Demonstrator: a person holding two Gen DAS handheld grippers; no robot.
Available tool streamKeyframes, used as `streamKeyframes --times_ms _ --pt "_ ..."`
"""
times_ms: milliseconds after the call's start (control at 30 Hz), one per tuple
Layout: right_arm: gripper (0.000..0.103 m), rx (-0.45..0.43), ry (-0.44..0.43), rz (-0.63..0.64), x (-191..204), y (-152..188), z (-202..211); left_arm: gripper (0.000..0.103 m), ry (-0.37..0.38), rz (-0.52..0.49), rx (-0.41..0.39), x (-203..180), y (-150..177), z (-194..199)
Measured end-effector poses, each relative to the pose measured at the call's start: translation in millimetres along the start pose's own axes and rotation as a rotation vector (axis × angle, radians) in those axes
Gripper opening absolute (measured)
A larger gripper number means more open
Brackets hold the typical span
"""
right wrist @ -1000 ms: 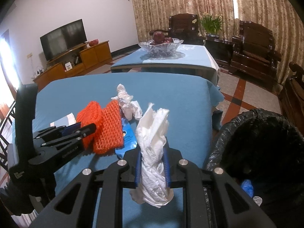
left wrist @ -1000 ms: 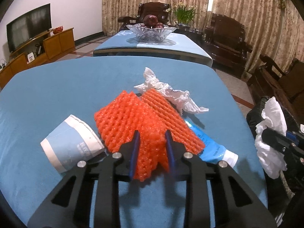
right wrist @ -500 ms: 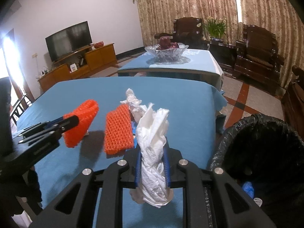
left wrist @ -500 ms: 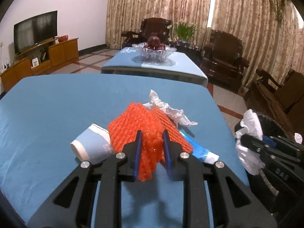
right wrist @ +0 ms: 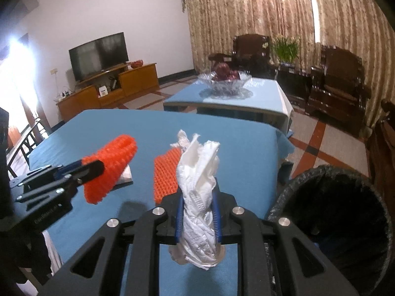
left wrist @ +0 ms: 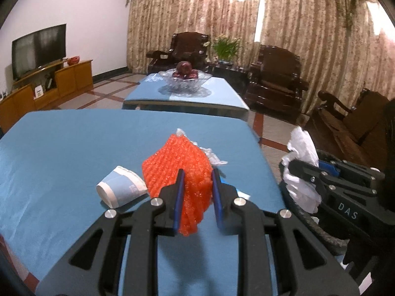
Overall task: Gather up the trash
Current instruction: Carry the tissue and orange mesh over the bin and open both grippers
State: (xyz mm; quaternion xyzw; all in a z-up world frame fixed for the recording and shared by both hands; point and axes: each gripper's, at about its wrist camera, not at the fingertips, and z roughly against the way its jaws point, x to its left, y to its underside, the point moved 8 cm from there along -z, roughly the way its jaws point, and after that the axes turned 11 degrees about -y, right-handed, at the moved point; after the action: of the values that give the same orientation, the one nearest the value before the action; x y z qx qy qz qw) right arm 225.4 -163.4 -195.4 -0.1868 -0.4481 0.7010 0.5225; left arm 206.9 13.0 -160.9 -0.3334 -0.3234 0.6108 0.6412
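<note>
My left gripper (left wrist: pixel 195 176) is shut on an orange foam net (left wrist: pixel 180 165) and holds it above the blue table (left wrist: pixel 74 148); it also shows in the right wrist view (right wrist: pixel 111 165). My right gripper (right wrist: pixel 196 197) is shut on a crumpled white tissue (right wrist: pixel 198 185), left of the black-lined trash bin (right wrist: pixel 333 212); that tissue shows in the left wrist view (left wrist: pixel 302 167). A second orange foam net (right wrist: pixel 164 172), a paper cup (left wrist: pixel 121 188) on its side and a crumpled white wrapper (left wrist: pixel 213 156) lie on the table.
A second blue table (left wrist: pixel 217 96) with a glass fruit bowl (left wrist: pixel 185 81) stands beyond. Dark wooden armchairs (left wrist: pixel 276 83) line the right and back. A TV (right wrist: pixel 98 55) on a wooden cabinet is at the left wall.
My left gripper has lifted the orange foam net off the table and away from the second net. My right gripper holds the tissue much as before, close to the bin.
</note>
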Motion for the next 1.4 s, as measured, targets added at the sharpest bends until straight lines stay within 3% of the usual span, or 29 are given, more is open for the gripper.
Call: streamKeyframes --times_ms 433,800,1400 --pt "0.020 -0.066 0.050 0.005 -10 -9 78 0.020 0.115 -0.055 -0.036 -54 -5 37" --pt "0.020 -0.092 0.119 -0.049 -38 -6 111 0.020 0.191 -0.100 -0.042 -94 -8 47" --pt "0.020 -0.113 0.335 -0.199 -148 21 162 0.020 0.399 -0.219 -0.015 -217 2 30"
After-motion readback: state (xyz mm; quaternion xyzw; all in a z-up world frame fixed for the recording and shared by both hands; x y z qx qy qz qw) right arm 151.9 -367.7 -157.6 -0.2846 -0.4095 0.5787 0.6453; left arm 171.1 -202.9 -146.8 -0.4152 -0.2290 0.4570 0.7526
